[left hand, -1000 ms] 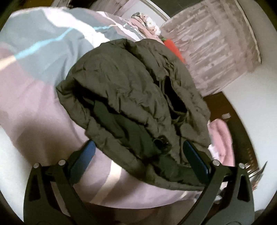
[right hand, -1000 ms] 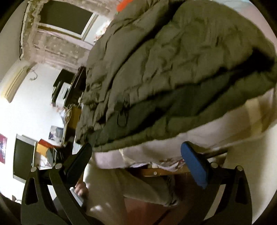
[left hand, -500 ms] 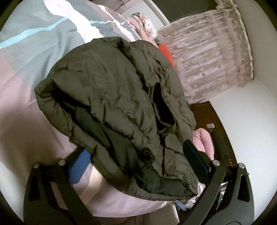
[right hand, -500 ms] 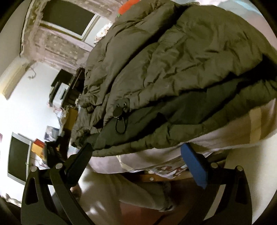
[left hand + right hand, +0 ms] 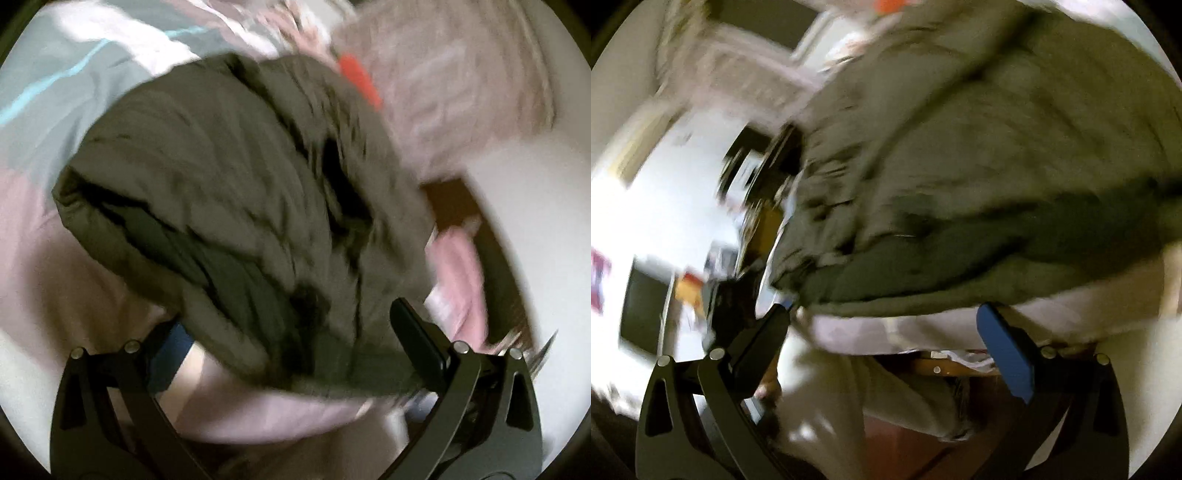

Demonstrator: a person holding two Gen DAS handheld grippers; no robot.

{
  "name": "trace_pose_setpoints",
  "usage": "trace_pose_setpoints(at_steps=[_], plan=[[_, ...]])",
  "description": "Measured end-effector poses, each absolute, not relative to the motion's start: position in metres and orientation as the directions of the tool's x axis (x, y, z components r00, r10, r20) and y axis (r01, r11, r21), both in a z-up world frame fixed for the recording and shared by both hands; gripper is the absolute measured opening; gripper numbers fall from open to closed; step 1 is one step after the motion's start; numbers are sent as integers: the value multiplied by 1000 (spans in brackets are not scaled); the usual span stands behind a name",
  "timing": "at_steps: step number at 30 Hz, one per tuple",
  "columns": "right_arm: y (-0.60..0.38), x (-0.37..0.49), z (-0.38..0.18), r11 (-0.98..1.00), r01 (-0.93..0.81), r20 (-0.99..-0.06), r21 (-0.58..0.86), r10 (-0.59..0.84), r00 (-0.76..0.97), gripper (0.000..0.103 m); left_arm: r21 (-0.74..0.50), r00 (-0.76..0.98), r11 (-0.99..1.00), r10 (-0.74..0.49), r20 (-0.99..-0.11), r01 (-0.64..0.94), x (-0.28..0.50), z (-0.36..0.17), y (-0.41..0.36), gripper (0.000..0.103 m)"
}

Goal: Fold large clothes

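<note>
A dark olive padded jacket (image 5: 236,192) lies folded in a thick bundle on a bed. It also fills the upper right of the right wrist view (image 5: 997,177). Both views are blurred by motion. My left gripper (image 5: 291,332) is open, its fingers standing on either side of the jacket's near edge, which drapes over the gap between them. My right gripper (image 5: 886,332) is open and empty, just below the jacket's lower edge at the bed's side.
The bed cover (image 5: 55,258) is pink, grey and white with a light blue stripe. A pink lace curtain (image 5: 461,85) hangs beyond the bed. A red item (image 5: 360,83) lies behind the jacket. Wooden floor (image 5: 905,435) and cluttered furniture (image 5: 750,177) show beside the bed.
Both cameras are now moving fast and the views have blurred. The jacket stays folded on the bed. Both grippers remain open.
</note>
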State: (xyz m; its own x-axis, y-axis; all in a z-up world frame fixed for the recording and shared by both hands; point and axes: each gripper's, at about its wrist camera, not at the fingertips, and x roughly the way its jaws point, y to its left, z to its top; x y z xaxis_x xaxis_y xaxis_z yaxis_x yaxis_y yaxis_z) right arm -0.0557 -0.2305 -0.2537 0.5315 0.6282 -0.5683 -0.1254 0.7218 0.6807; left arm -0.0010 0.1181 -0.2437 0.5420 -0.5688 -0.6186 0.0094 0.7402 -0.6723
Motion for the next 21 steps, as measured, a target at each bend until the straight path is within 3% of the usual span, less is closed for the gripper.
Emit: trace_pose_setpoints(at_steps=[3, 5, 9, 13, 15, 18, 21], plan=[[-213, -51, -213, 841, -256, -608, 477, 526, 595, 102, -573, 520, 800, -569, -637, 174, -20, -211, 98, 101], [-208, -35, -198, 908, -245, -641, 339, 414, 646, 102, -402, 633, 888, -446, -633, 223, -25, -178, 91, 101], [-207, 16, -209, 991, -85, -741, 100, 131, 659, 102, -168, 782, 979, -196, -591, 119, 10, -151, 90, 101], [-216, 41, -242, 996, 18, -788, -91, -83, 610, 102, 3, 712, 1000, -17, -702, 27, 74, -196, 90, 101], [-236, 41, -268, 993, 62, -815, -96, -114, 568, 102, 111, 657, 994, 98, -748, -22, 93, -231, 99, 101], [-266, 29, -285, 999, 51, -807, -12, -40, 589, 102, 132, 678, 989, 57, -733, 59, 84, -255, 115, 101], [-277, 15, -278, 993, 33, -778, -114, -109, 619, 102, 133, 675, 989, 52, -736, 70, 77, -251, 129, 101]])
